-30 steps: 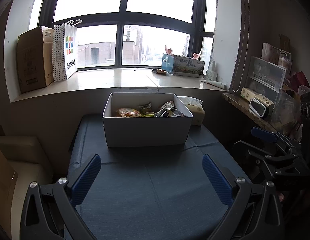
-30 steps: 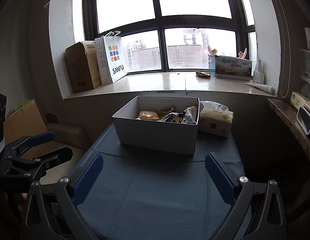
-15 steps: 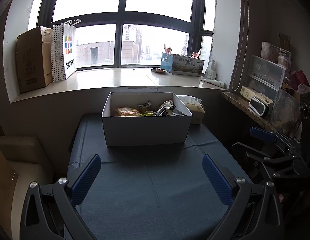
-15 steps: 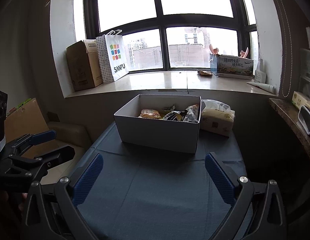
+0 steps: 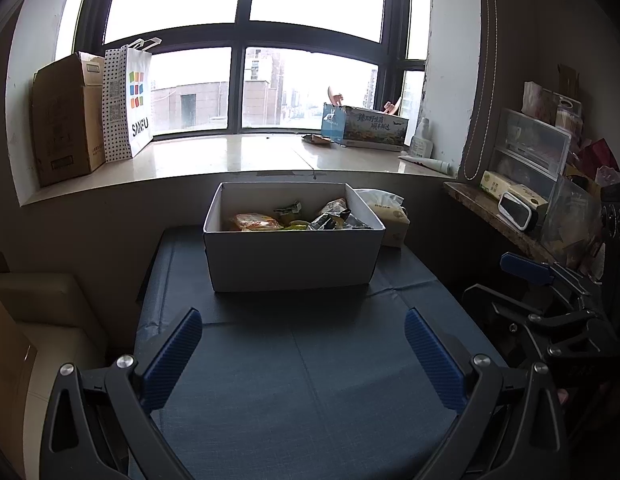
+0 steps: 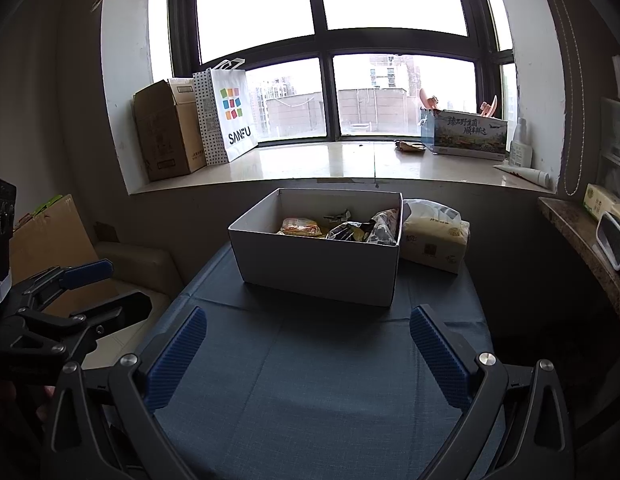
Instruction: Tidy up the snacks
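Observation:
A white cardboard box [image 5: 292, 258] [image 6: 315, 270] stands at the far end of a table with a dark blue cloth [image 5: 302, 380] [image 6: 321, 380]. Inside lie several snack packets: an orange one [image 5: 254, 222] [image 6: 301, 227] at the left, dark and silvery ones [image 5: 333, 219] [image 6: 363, 230] at the right. My left gripper [image 5: 304, 330] hovers open over the near cloth, well short of the box, nothing between its blue pads. My right gripper [image 6: 308, 326] is open too, equally far back. Each gripper shows at the other view's edge: the right one [image 5: 549, 292], the left one [image 6: 74, 292].
A pack of tissues [image 6: 435, 240] leans against the box's right side. The windowsill [image 5: 230, 156] behind holds a brown carton [image 5: 66, 120], a SANFU bag [image 5: 128, 100] and a printed box [image 5: 363, 126]. A cluttered shelf [image 5: 521, 216] lies right, a beige seat [image 5: 42, 320] left.
Both views have shifted slightly; the box sits a little higher and farther in frame, so both grippers have drifted back a touch. Both stay open.

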Available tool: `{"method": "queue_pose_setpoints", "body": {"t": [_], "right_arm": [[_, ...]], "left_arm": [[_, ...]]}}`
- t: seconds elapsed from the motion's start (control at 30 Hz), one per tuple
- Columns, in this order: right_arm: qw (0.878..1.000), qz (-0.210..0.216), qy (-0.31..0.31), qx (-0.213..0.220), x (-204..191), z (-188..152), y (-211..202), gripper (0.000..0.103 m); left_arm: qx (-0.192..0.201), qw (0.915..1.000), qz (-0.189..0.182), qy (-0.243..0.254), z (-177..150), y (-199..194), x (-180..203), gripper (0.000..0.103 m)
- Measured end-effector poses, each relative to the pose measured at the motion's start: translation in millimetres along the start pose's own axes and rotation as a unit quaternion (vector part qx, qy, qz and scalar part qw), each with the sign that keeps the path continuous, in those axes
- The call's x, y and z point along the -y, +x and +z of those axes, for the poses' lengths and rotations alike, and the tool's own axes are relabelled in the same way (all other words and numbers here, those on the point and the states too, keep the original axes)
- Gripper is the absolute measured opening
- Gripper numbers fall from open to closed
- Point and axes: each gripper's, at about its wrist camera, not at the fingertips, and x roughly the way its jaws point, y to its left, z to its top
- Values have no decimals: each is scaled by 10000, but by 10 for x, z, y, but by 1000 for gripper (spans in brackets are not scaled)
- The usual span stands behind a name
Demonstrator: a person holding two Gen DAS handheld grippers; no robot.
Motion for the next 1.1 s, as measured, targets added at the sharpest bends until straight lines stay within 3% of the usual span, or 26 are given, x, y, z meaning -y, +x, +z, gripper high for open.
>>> {"method": "queue_pose_setpoints", "body": {"t": [1.1], "right_arm": [[10000,20,-62,-46,-34,-22,14,103]], "left_arm": [[-33,10000,-11,43,-13,22,24,103]]}}
